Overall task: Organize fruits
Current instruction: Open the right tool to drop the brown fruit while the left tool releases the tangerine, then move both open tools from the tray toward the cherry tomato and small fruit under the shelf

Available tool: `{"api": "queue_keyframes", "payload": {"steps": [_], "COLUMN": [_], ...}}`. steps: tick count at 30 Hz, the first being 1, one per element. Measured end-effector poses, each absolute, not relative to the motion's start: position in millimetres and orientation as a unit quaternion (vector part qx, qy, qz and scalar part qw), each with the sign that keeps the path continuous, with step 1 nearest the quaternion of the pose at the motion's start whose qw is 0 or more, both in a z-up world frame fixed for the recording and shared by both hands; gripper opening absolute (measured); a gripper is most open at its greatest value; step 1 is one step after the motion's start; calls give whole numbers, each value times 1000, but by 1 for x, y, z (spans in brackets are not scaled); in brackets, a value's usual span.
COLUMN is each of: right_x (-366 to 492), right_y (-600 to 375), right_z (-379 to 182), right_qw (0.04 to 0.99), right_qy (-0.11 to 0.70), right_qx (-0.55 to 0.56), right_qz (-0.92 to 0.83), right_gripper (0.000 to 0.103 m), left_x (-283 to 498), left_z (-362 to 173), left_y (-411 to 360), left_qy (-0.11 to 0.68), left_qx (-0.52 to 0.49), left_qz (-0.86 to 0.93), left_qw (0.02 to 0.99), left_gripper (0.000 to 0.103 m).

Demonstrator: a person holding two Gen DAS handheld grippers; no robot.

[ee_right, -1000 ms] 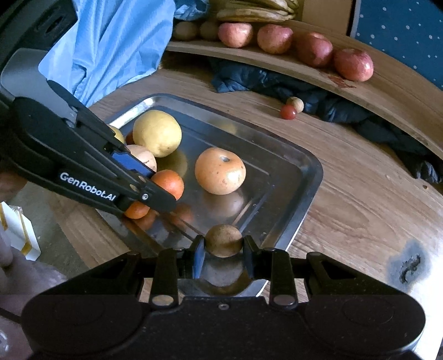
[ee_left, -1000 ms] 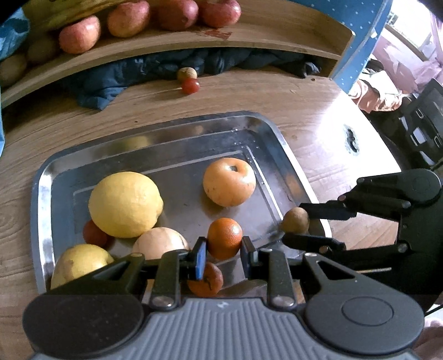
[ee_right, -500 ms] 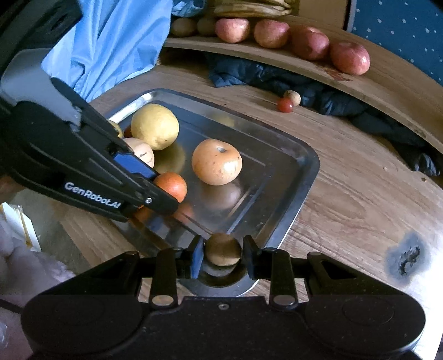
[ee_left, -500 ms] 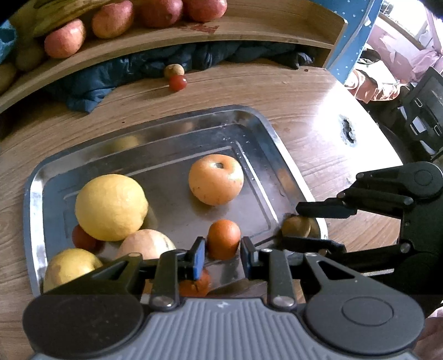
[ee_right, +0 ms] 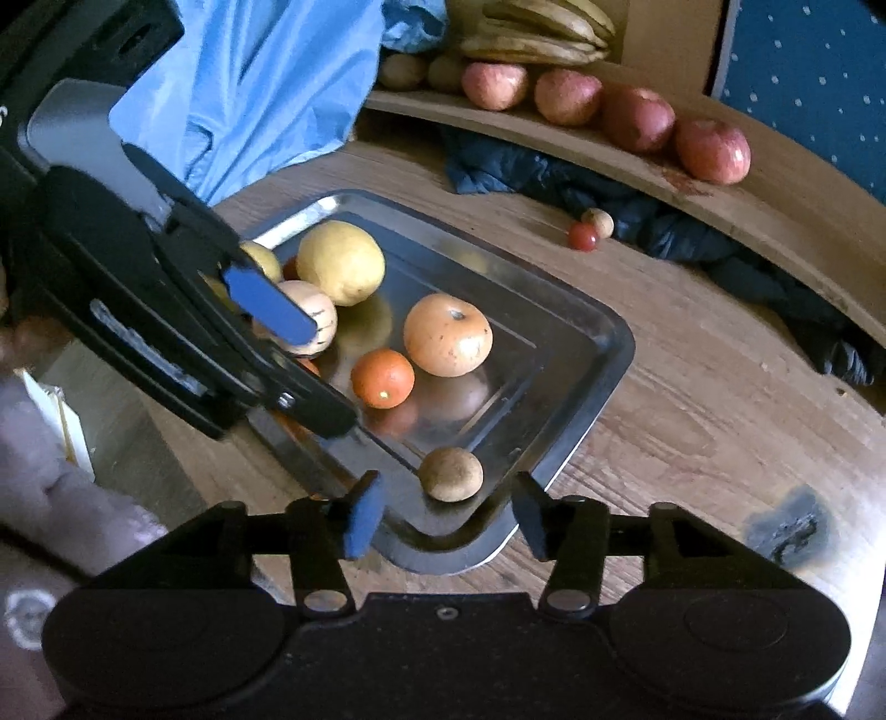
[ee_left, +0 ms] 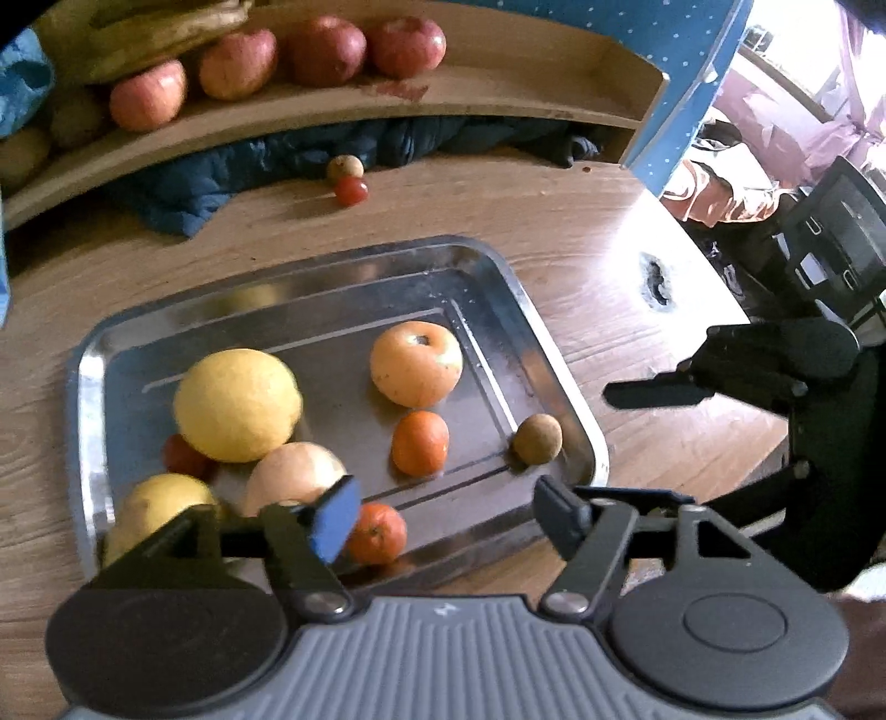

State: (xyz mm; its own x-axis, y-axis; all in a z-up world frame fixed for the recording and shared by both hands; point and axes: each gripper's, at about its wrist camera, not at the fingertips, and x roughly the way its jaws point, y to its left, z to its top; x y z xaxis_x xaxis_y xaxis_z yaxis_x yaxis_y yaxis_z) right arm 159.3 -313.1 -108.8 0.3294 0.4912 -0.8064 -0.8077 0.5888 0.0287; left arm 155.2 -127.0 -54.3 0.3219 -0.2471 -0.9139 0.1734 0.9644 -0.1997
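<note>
A steel tray (ee_left: 531,310) (ee_right: 598,354) on the wooden table holds several fruits: a big yellow lemon (ee_left: 237,404), a pale orange apple (ee_left: 415,363) (ee_right: 447,335), an orange tangerine (ee_left: 420,442) (ee_right: 383,378) and a small brown kiwi (ee_left: 537,438) (ee_right: 451,473) in the tray's near corner. My left gripper (ee_left: 446,518) is open and empty above the tray's near edge. My right gripper (ee_right: 446,520) is open and empty, just behind the kiwi.
A small red tomato (ee_left: 350,191) (ee_right: 582,237) and a small pale fruit (ee_left: 344,166) lie on the table beyond the tray, by a dark blue cloth (ee_left: 183,188). A curved wooden shelf (ee_left: 498,94) holds red apples (ee_right: 714,149) and bananas (ee_right: 531,27). The table edge runs at right.
Both grippers have opened. The right one let go of the kiwi, which now rests in the tray corner. The left one let go of the tangerine. Both have drawn back a little.
</note>
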Motion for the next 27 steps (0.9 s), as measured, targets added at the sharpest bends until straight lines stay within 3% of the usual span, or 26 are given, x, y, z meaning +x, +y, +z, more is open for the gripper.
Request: {"api": "queue_keyframes", "payload": {"steps": [4,10,27], "right_x": [159,164,183], "right_y": [-318,-327,-318], "right_z": [-104,-102,-109], "right_qw": [785,776,758], "right_qy": [415,435,461], "right_qx": [-192,-182,-211], "right_qz": [418,419,410], "right_gripper": [77,92,99], "left_x": [142,125,121], "left_z": [-43,-33,-38], "left_y": [-116,-90,-51], "left_qy": [565,564,605], "left_qx": [-22,-40,63], "left_qz": [-119,-99,-51], "left_qw": [816,819,792], "left_gripper": [90,102,103]}}
